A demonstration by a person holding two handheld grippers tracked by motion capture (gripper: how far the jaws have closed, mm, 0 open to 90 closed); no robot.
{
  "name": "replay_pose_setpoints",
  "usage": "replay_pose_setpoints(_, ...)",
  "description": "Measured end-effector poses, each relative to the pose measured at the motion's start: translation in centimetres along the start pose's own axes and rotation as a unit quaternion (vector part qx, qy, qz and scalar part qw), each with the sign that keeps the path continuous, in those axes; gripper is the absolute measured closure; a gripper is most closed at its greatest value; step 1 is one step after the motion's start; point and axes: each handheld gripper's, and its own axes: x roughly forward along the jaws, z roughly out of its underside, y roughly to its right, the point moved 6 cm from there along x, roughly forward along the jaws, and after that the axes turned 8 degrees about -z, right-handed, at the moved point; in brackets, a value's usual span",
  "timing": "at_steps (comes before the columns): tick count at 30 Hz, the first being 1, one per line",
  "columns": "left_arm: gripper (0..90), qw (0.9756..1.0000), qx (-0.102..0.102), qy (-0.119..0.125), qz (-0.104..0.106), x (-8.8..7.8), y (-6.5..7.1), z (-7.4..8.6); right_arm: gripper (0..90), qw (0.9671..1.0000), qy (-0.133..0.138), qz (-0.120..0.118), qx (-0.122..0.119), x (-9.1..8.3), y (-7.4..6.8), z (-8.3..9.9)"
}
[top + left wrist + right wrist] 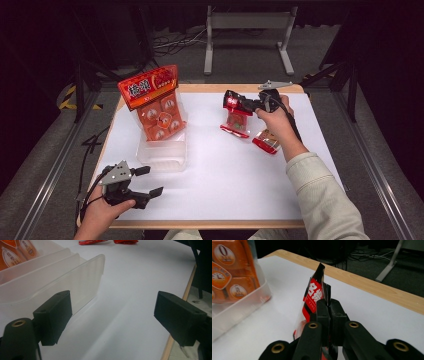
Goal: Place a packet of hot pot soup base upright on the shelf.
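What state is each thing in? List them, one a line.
Left claw: open, empty, low over the table.
Right claw: shut on red snack packet, lifted.
Second red packet: flat on table.
Clear bin: upright, holding orange pack.

The snack packet [236, 114] pinched in the black right gripper [234, 102] is red and black with white lettering and a clear lower part. Just below that gripper lies a second packet [266, 141], red and orange. Ahead of the black left gripper [148, 181], a translucent whitish bin [162, 156] holds an orange bag [156, 100] printed with white-faced round emblems under a red header. The table [225, 175] is white, edged in pale wood.
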Motion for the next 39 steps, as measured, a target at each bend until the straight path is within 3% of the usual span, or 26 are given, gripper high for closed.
replay_pose_setpoints(8,15.4,0.9999,-0.008,0.003,0.010,0.0,0.1,0.0,88.3,0.9995,0.019,-0.013,-0.019,-1.5,-1.3,-1.0)
replay_pose_setpoints(13,15.5,0.9999,-0.007,0.006,0.011,-0.1,0.1,-0.2,88.5,0.9991,0.029,-0.026,-0.015,-2.2,-1.8,-1.5)
replay_pose_setpoints(24,15.5,0.9999,-0.012,0.005,0.007,-0.1,0.0,-0.1,88.5,0.9956,0.055,-0.059,-0.047,-4.1,-4.2,-3.0)
replay_pose_setpoints(31,15.5,0.9999,-0.014,0.003,0.007,-0.1,-0.1,0.0,88.5,0.9915,0.070,-0.084,-0.070,-4.6,-6.2,-4.1)
replay_pose_setpoints(39,15.5,0.9999,-0.015,0.004,0.004,-0.2,-0.1,0.2,88.5,0.9839,0.087,-0.132,-0.084,-4.3,-8.9,-5.3)
